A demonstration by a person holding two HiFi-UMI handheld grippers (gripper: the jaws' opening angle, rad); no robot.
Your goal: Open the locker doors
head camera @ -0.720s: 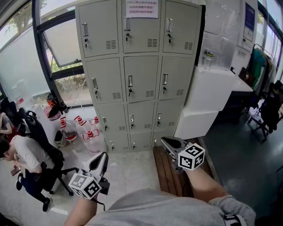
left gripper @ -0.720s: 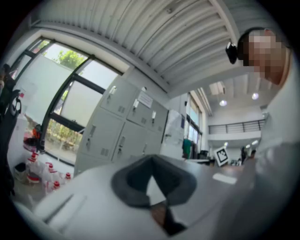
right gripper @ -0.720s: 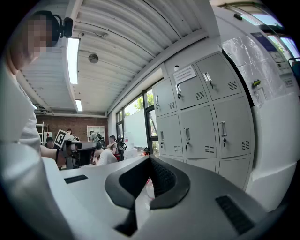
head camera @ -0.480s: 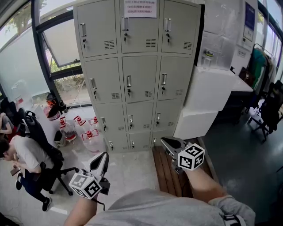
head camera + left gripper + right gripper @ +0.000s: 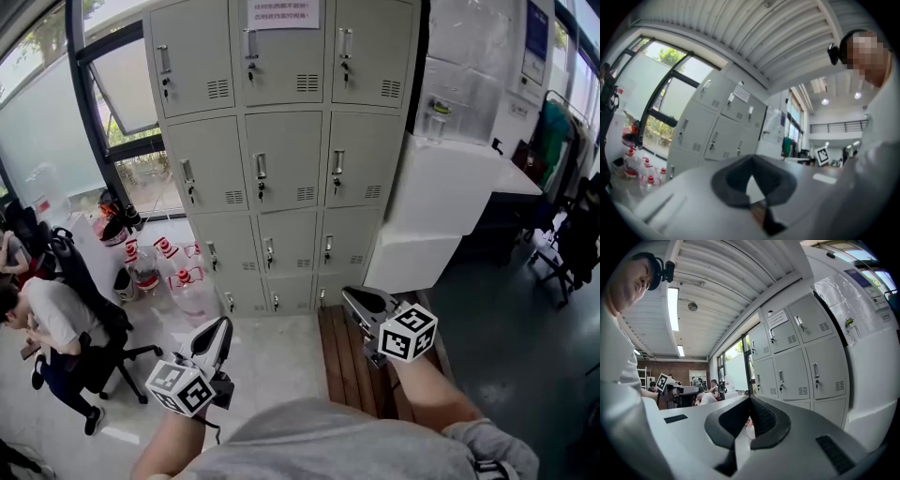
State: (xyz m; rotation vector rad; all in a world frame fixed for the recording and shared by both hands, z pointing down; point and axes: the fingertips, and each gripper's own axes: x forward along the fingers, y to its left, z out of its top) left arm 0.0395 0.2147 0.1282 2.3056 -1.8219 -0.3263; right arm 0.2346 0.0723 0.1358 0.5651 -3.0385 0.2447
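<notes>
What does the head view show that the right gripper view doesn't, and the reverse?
Only the head view shows the bench in front of the lockers. Only the right gripper view shows the ceiling lights and the right gripper up close, its jaws shut. Both show the lockers, every door closed, and the white machine beside them.

Water jugs stand near a seated person.

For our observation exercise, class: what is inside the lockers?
Nothing inside shows: every door in view on the lockers is shut, so any contents are covered. Only the outsides can be seen: handles, vents and a paper notice on the top middle door.
</notes>
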